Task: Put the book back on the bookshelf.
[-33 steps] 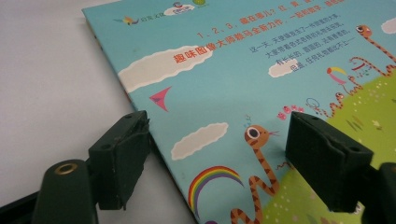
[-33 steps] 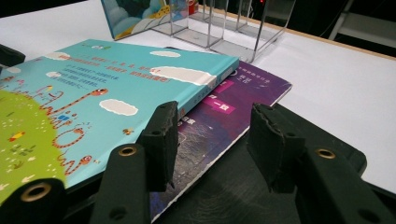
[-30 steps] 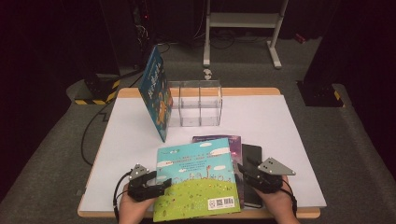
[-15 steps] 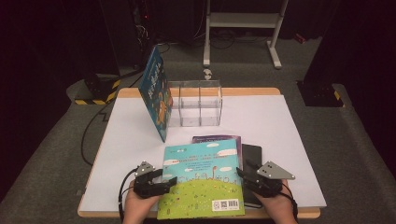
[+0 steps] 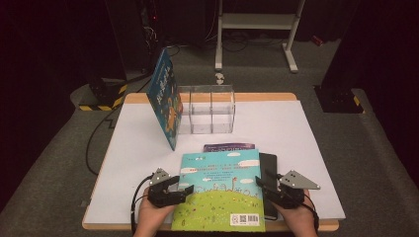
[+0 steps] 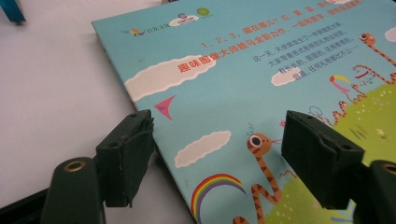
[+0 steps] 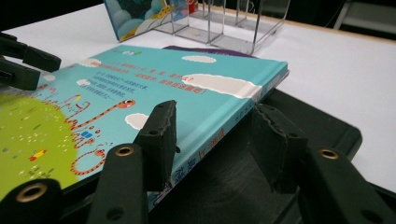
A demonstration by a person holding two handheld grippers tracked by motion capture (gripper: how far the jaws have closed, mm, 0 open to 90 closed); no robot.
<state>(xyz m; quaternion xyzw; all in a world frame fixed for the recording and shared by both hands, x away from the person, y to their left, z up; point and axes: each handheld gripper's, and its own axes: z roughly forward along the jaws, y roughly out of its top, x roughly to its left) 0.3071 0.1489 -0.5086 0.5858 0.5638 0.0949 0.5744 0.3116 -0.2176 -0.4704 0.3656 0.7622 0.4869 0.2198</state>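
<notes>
While flat on stack, picture book (image 5: 220,190) lies long axis front-to-back, barcode end nearest person; left gripper (image 5: 184,190) agape astride left edge, right gripper (image 5: 261,182) part-open astride spine, gripping nothing.

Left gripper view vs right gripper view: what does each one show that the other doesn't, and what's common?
Left gripper view alone: the left gripper with its jaws open astride the near-left edge of the picture book, its rainbow and cover text close up.

Right gripper view alone: the right gripper, jaws open astride the book's spine edge, the black book and purple book beneath it, the clear organizer and the leaning blue book.

Both: the picture book's cover and the white table.
</notes>
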